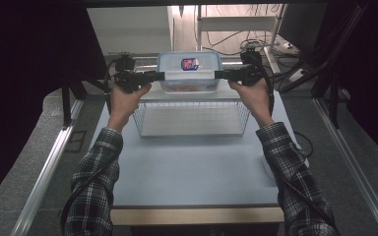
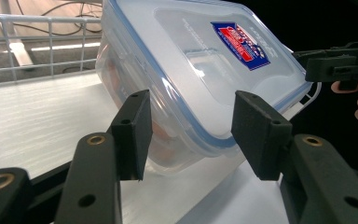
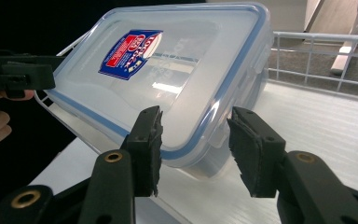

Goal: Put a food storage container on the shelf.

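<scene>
— What's nearest?
— The left gripper, jaws half open around the food container's end, not visibly pressing. The right gripper likewise brackets the opposite end.
— Where's it sitting?
— On the wire basket.
— Handling?
— Probably rigid, slick plastic, lightly filled; take the rim below the blue-sealed lid.

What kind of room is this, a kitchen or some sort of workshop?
Probably a lab or test bench, not a kitchen: a plain table under a fixed camera, loose cables behind it, and a person working a lidded food box with hand-held tongs.
</scene>
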